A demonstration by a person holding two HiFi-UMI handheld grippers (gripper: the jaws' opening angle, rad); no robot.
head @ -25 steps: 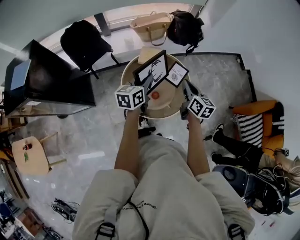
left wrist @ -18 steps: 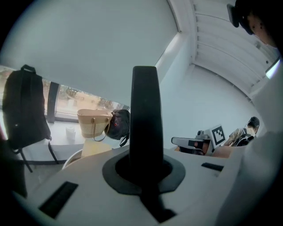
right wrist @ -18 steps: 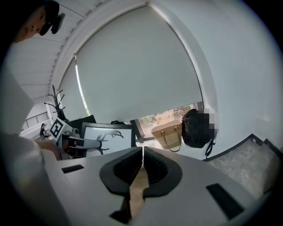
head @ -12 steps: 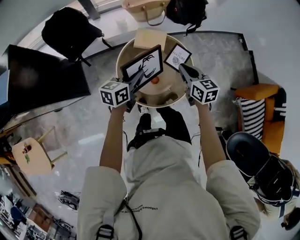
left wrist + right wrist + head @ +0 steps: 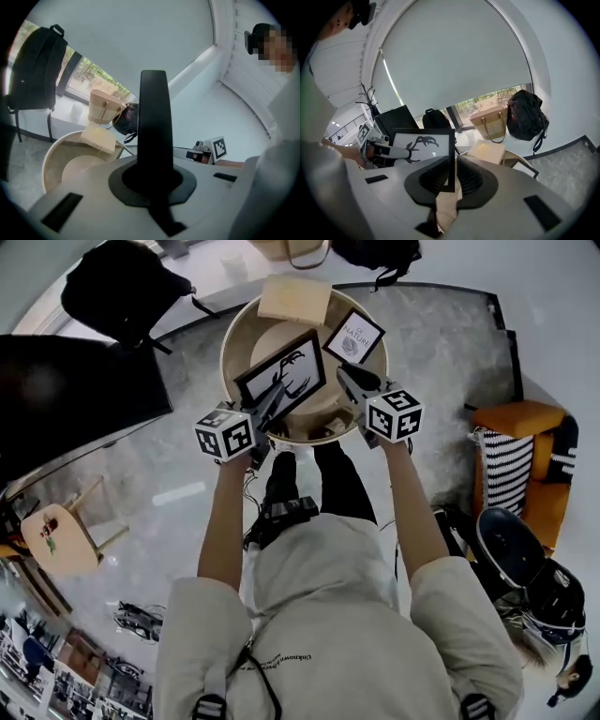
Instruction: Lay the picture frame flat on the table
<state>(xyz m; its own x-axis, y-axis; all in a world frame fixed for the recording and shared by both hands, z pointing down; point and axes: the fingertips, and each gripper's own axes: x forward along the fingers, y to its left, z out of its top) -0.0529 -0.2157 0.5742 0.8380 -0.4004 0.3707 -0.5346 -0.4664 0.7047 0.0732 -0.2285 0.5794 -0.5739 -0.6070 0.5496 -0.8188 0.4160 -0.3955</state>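
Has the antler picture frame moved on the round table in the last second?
Yes. The picture frame has come toward the person, away from the wooden box and small Nature frame it stood beside.

The left gripper (image 5: 270, 406) and right gripper (image 5: 345, 380) are holding the picture frame (image 5: 283, 379) tilted over the round bench (image 5: 231, 345), one at each side edge.

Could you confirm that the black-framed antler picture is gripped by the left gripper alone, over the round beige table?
Not alone: the right gripper view shows the right gripper shut on the black-framed antler picture's edge too, as is the left gripper, over the round beige table.
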